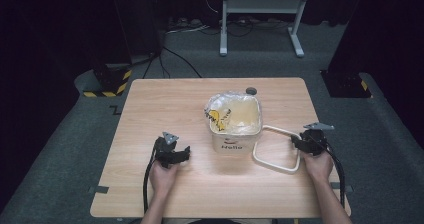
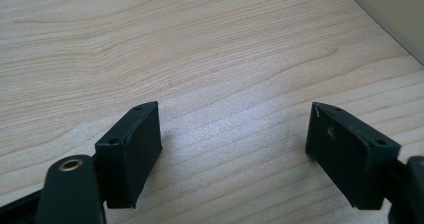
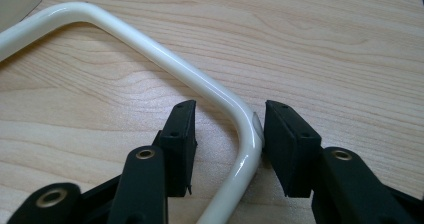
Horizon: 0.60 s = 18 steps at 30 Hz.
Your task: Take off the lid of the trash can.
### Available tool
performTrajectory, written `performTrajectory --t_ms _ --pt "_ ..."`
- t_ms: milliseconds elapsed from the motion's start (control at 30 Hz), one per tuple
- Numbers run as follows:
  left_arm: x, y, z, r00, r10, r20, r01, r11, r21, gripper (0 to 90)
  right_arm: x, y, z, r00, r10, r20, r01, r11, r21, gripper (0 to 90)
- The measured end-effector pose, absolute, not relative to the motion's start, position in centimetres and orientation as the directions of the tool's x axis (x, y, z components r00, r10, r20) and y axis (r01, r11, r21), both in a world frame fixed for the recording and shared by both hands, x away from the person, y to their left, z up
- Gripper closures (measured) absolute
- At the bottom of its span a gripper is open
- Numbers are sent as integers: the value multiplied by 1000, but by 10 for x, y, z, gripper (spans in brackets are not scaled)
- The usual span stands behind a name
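One rigid, glossy handle (image 3: 165, 59) of the bucket (image 1: 235, 126), centre frame, lies flat on the table (image 1: 150, 109); expect slip. Right gripper (image 3: 227, 129) straddles its corner bend, jaws apart, only the right pad touching. Left gripper (image 2: 232, 149) open, empty; grip the straight run squarely.

dark lab: hazard-taped stand bases (image 1: 107, 86), floor cables (image 1: 170, 54)

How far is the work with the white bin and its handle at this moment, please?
Done, it seems: the white bin stands upright on the table, lined with a bag that holds some scraps, and its handle lies flat beside it. In hand: the right gripper straddles the handle's bend, one pad touching or nearly so, not clamped. The left gripper rests open over bare wood. What remains cannot be told from here.
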State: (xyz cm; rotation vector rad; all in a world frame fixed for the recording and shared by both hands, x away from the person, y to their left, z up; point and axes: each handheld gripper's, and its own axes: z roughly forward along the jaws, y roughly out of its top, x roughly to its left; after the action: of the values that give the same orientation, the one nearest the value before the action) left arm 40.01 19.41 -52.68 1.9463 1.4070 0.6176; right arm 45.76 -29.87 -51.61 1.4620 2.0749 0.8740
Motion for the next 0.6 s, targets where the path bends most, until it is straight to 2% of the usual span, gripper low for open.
performTrajectory --t_ms 267,600 --pt "400 194 -527 313 950 1 644 -213 735 221 458 -300 -514 -331 943 31 666 210 716 491" --pt "400 194 -527 313 950 1 644 -213 735 222 443 -290 -496 -367 930 22 617 226 754 476"
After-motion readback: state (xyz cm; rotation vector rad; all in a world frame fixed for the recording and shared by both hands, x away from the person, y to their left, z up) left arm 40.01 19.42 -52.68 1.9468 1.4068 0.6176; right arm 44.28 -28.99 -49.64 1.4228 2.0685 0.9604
